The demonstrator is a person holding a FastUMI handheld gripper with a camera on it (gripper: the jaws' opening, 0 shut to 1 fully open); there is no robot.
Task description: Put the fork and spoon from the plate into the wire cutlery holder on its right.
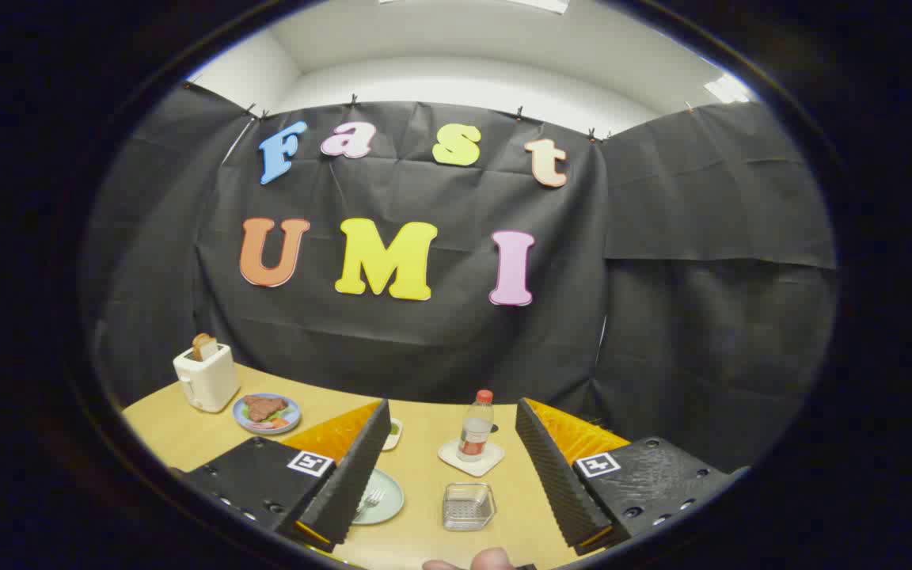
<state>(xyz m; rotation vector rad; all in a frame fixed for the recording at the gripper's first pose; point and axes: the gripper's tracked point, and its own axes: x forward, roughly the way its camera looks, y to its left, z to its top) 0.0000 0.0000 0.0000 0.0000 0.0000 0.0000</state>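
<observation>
The yellow worktop (424,443) is seen below the gripper (452,475), whose fingers are spread wide with nothing between them. The pale green plate (385,499) is partly hidden by the left finger; on it the fork (370,501) is laid tines away. Just right, the wire cutlery holder (469,507) is set upright.

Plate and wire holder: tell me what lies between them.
In the gripper view, only bare table separates the plate from the wire holder on its right. Both sit between the open fingers of the gripper, which grips nothing.
</observation>
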